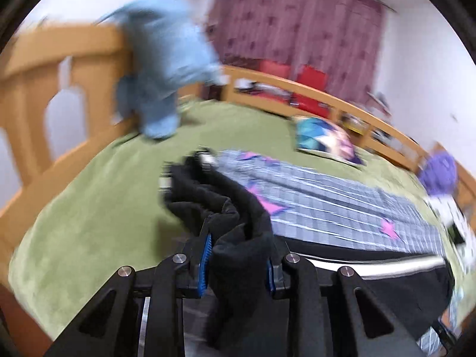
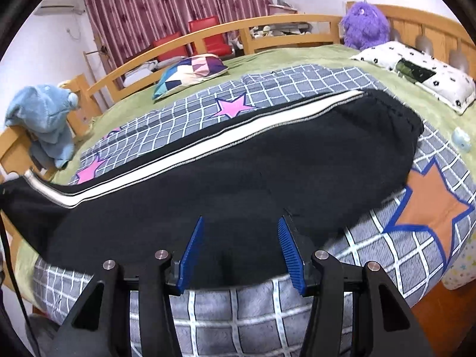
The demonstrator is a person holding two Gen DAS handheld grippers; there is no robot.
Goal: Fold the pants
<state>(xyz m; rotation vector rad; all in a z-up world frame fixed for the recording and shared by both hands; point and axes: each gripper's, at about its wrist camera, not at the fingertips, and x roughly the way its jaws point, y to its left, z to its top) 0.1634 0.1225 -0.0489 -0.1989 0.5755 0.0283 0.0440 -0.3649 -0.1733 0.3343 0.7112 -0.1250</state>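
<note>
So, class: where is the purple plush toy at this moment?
In the right wrist view, the purple plush toy sits upper right against the wooden headboard, just behind the white patterned pillow.

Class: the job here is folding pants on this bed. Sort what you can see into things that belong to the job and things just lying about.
Job:
- black pants
- left gripper, clamped on the pants' end
- right gripper, jaws apart over the pants

Lying about:
- checked blanket
- patchwork cushion
- purple plush
- blue plush
- spotted pillow
</note>
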